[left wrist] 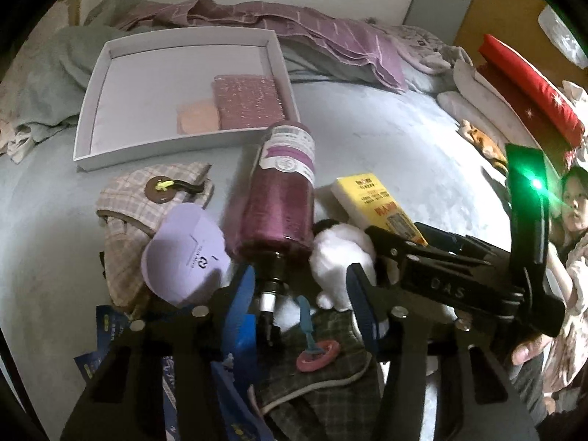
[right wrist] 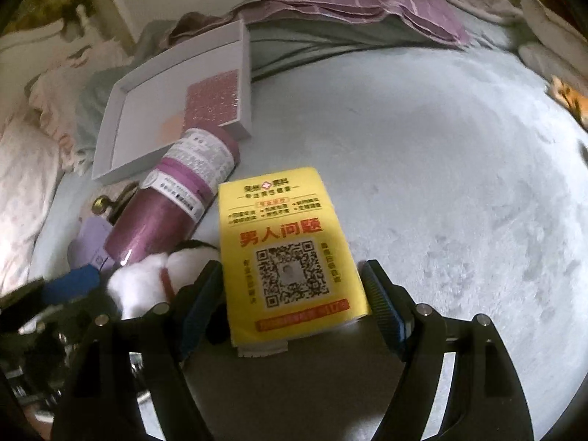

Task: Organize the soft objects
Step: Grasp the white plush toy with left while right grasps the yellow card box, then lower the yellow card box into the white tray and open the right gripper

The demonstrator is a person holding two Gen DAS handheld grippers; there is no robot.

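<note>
Left wrist view: left gripper (left wrist: 301,290) hovering half open over the magenta bottle's (left wrist: 275,198) cap end, beside the white plush (left wrist: 341,257); nothing gripped.

Right wrist view: right gripper (right wrist: 294,290) straddling the yellow tissue pack (right wrist: 290,253) on the bed (right wrist: 459,191), wide, not yet pinching. Next, probably: closing, lifting toward the white tray (right wrist: 154,73).

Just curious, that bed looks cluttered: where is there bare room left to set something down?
The white tray is mostly bare; only a glittery pink pouch and a peach pad fill one corner. The blue blanket beside the yellow tissue pack lies open. It is crowded around the purple bottle, white plush and plaid slipper.
</note>
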